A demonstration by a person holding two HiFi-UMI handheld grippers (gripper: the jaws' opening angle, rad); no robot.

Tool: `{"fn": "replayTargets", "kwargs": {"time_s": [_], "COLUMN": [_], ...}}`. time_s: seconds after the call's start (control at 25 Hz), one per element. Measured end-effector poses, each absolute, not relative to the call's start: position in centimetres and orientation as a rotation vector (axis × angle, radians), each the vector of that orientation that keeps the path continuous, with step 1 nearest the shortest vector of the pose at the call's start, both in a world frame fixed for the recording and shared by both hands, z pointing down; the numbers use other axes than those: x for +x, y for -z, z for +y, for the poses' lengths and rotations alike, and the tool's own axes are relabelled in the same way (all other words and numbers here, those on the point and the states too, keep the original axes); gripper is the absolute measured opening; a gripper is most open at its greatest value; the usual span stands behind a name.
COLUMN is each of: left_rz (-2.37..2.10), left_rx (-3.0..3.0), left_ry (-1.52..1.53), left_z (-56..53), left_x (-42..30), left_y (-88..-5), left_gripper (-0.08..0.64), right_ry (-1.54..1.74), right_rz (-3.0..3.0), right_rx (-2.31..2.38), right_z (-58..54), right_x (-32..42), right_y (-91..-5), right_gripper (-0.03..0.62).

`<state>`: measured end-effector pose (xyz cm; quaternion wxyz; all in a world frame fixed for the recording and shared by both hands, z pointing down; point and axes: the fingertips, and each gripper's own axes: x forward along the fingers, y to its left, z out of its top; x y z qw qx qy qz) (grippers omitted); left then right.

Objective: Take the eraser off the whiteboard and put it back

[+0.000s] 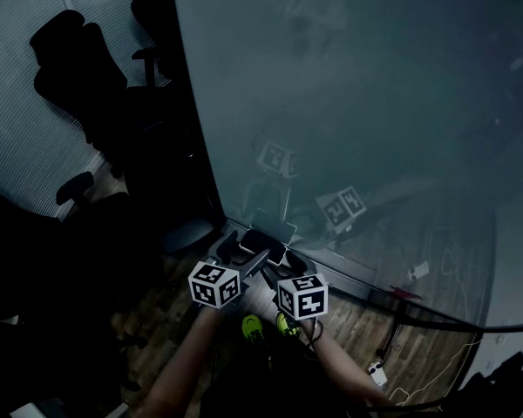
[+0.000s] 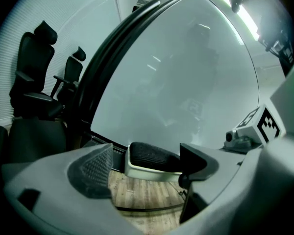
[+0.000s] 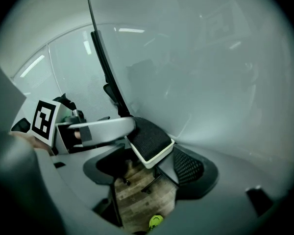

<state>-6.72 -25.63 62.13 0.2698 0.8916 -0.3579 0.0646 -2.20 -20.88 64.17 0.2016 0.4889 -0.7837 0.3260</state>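
White plastic eraser with black felt pad (image 2: 152, 156) sits at the lower edge of the large glossy whiteboard (image 1: 349, 103). Left gripper (image 2: 147, 169) is at that edge, jaws apart around the eraser, not clamped. Right gripper (image 3: 149, 168) is beside it, jaws wide apart, eraser at their tips, ungripped.

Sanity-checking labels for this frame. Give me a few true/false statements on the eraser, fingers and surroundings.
1. The eraser sits at the whiteboard's lower edge. True.
2. The right gripper's fingers are shut. False: they stand wide apart and are not clamped on the eraser.
3. Black office chairs stand left of the board. True.
4. The floor is carpeted. False: it is wood planks.
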Motion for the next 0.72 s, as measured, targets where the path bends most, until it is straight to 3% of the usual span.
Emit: {"fn": "replayTargets", "kwargs": {"time_s": [0.52,0.64,0.72], "left_rz": [-0.963,-0.996,-0.994], "left_rx": [2.34,2.344,2.331], "left_ry": [-0.084,-0.013,0.064], "left_z": [-22.7,-21.4,-20.7], "left_x": [-11.3,-13.1,-14.0], "left_y": [-60.7,-59.2,-58.6], "left_gripper": [0.41,0.222,0.051], "right_ry": [-0.918,-0.934,-0.922], "right_rz": [-2.205,-2.226,-2.239], "right_rx": [1.442,1.426,1.408], "right_z": [-18.7,-18.1,-17.7], "right_x": [0.4,0.9,1.1], "right_y": [-62.1,-61.6,-61.4], "right_gripper": [0.314,0.254,0.155]}}
